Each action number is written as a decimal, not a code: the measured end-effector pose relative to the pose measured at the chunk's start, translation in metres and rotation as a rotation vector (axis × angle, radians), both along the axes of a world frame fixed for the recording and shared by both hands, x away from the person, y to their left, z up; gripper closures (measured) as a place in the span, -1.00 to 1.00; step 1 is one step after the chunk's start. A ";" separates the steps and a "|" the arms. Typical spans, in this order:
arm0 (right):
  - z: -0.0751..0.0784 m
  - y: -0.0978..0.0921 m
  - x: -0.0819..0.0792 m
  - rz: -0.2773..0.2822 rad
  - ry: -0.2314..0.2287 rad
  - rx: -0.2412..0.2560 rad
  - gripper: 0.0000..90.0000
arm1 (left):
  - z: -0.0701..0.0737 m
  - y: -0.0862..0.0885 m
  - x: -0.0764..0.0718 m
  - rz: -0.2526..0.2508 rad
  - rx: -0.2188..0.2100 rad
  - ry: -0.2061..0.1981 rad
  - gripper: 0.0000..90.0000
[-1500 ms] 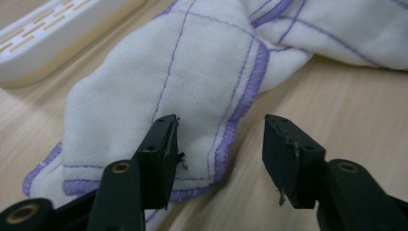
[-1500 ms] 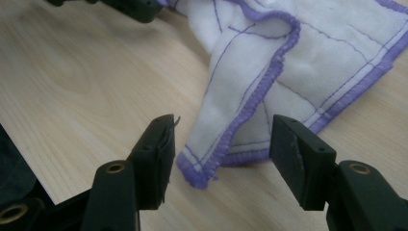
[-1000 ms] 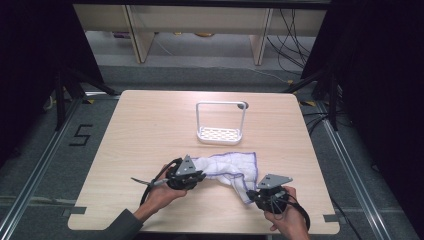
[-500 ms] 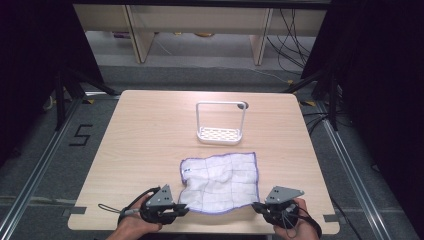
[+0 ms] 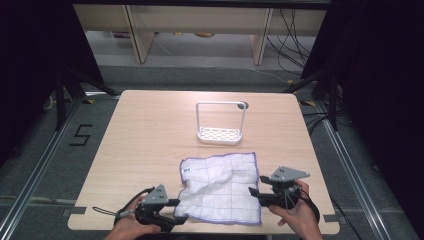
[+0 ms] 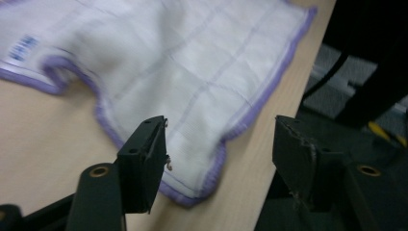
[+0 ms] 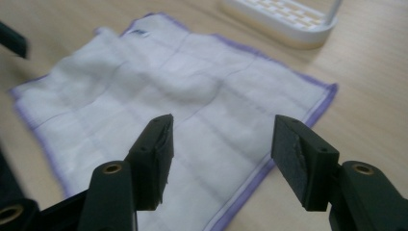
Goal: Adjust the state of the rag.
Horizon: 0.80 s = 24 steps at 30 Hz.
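The cloth (image 5: 220,187) is now laid flat in the lower middle of the high view, where a second earlier it was bunched between the hands. Both the left gripper (image 5: 179,211) and the right gripper (image 5: 253,196) are released, jaws spread, at its near corners. Spreading seems finished, though a slight ridge may remain. The rack (image 5: 220,123) stands apart on the worktop (image 5: 140,130).
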State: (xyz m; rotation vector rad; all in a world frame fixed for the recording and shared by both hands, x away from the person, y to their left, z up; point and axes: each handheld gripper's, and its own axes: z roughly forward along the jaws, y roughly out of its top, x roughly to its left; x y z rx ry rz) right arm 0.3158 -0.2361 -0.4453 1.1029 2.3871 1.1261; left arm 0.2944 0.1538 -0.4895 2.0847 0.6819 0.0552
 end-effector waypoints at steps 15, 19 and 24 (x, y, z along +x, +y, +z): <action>-0.012 0.013 0.111 -0.106 0.020 -0.082 -0.08 | -0.006 0.010 0.117 0.299 0.101 -0.037 -0.06; -0.018 0.014 0.125 -0.121 0.050 -0.071 -0.13 | -0.013 0.001 0.131 0.315 0.122 -0.026 -0.08; -0.030 0.008 0.135 -0.147 0.076 -0.114 -0.16 | -0.021 -0.013 0.140 0.294 0.159 -0.033 -0.14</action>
